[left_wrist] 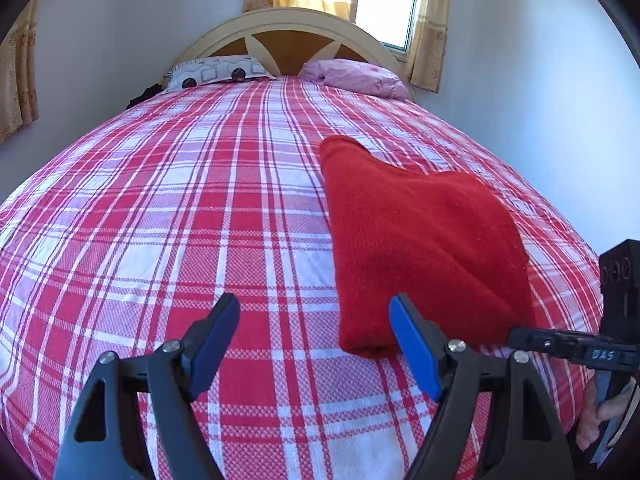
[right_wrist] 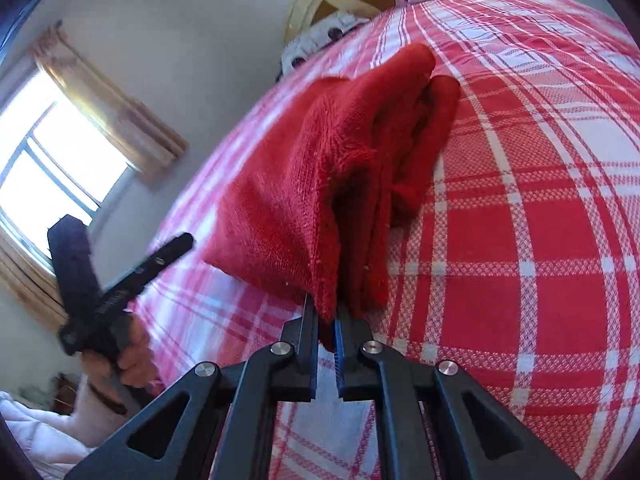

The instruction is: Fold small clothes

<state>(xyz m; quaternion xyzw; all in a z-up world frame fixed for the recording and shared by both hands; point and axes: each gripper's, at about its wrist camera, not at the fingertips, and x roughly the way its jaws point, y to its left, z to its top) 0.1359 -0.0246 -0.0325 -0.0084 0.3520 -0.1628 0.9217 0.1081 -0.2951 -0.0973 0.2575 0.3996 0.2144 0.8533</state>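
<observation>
The left gripper point(left_wrist: 314, 344) hangs low over the bed point(left_wrist: 160, 220) with its blue-padded fingers point(left_wrist: 412, 348) spread wide and nothing between them, its right finger just beside the near folded edge of the red garment point(left_wrist: 420, 240). The right gripper point(right_wrist: 326, 320) reaches in from the garment's side, tilted, its fingers pinched together on a lower corner of the red cloth, which rises in folds away from the jaws. The garment is a thick, fuzzy knit, folded into a long bundle with a rounded roll at its near end, lying on the right part of the bed. The bedcover is a woven red-and-white plaid. Two pillows point(left_wrist: 352, 76) lie against the arched wooden headboard point(left_wrist: 288, 24).
</observation>
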